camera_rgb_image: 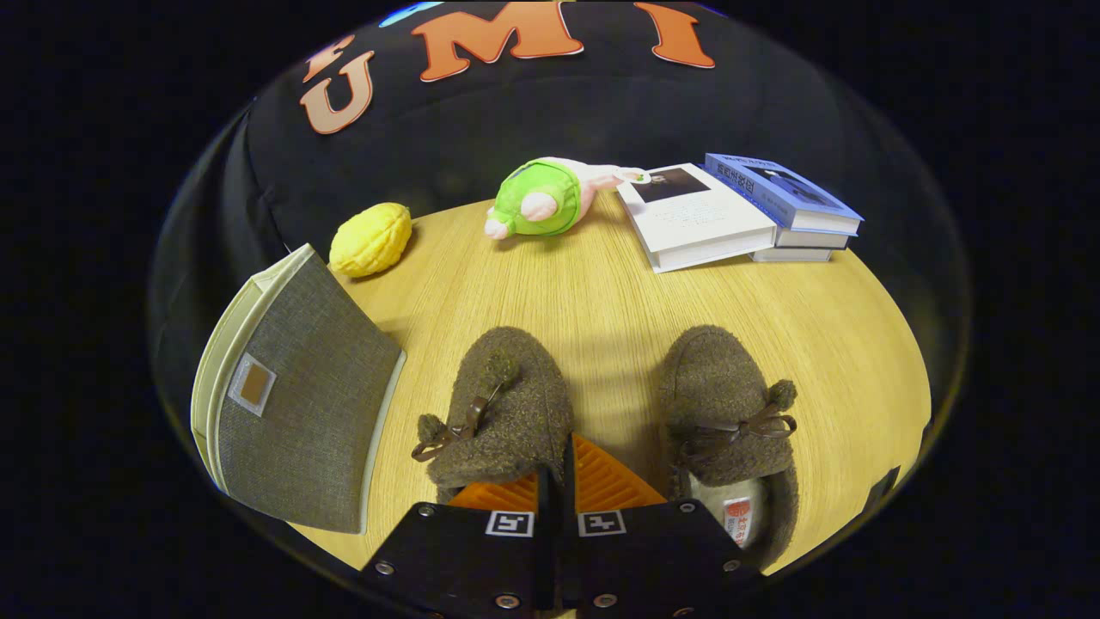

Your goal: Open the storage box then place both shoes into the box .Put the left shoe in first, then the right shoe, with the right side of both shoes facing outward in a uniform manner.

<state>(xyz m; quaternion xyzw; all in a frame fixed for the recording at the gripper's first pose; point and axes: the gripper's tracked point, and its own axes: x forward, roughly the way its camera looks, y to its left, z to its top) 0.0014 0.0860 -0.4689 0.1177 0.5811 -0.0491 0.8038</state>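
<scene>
**Shoe-packing task barely begun: box lid down, both shoes on the table**

A round wooden table point(601, 292) seen from above and behind a hand-held gripper point(557, 481). Its two orange ribbed fingers point(601, 486) are pressed together with only a thin dark seam between them, and they grip nothing. Their tips sit at the near edge of the table, just against the heel end of one shoe.

Two fuzzy brown slippers with small bows and pompoms lie side by side near the table's near edge, toes pointing toward the far edge. The left-hand shoe point(507, 404) sits just ahead of the fingers, partly overlapped by them. The right-hand shoe point(726, 421) lies a little apart, its pale lining and a label visible at the heel opening.

At the table's left edge stands the storage box point(296, 404), grey fabric with cream trim. Its lid appears closed, and nothing seems to be inside it yet.

Along the far edge lie a yellow lemon-shaped toy point(371, 239), a green and pink plush toy point(541, 198), and a stack of books point(739, 211) toward the far right.

By this layout, no step looks complete. Opening the box comes first, then the left shoe, then the right, both turned the same way.
</scene>
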